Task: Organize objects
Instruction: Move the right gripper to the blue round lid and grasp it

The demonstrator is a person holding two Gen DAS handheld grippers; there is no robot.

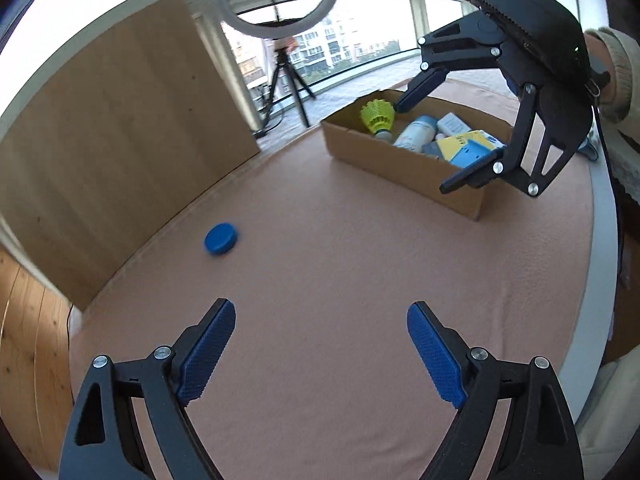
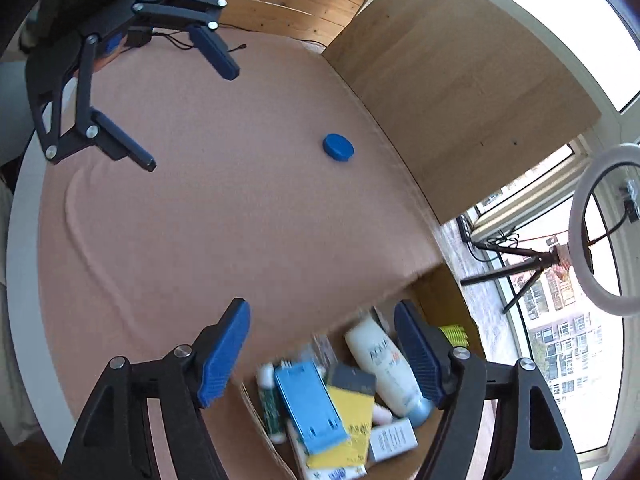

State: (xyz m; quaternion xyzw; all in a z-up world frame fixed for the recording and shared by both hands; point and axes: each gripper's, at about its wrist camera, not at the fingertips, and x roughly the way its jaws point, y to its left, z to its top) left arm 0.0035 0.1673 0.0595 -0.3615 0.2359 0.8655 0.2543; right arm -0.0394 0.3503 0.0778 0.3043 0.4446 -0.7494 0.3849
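Observation:
A blue round lid point(image 1: 221, 238) lies on the pink table cloth, ahead and left of my open, empty left gripper point(image 1: 320, 350); it also shows in the right wrist view point(image 2: 338, 146). A cardboard box point(image 1: 404, 168) at the far right holds a yellow shuttlecock point(image 1: 377, 117), white bottles, a blue holder and a yellow packet. My right gripper point(image 1: 424, 148) hangs open and empty over the box. In the right wrist view it point(image 2: 322, 350) is above the box point(image 2: 432, 292), over a white bottle point(image 2: 386, 364) and the blue holder point(image 2: 310, 406). My left gripper point(image 2: 190, 120) is seen open at far left.
A wooden panel point(image 1: 120, 140) stands along the table's left edge. A ring light on a tripod point(image 1: 280, 40) stands by the windows behind. The white table rim point(image 1: 600, 240) runs along the right. A black cable point(image 2: 176, 42) lies at the cloth's far end.

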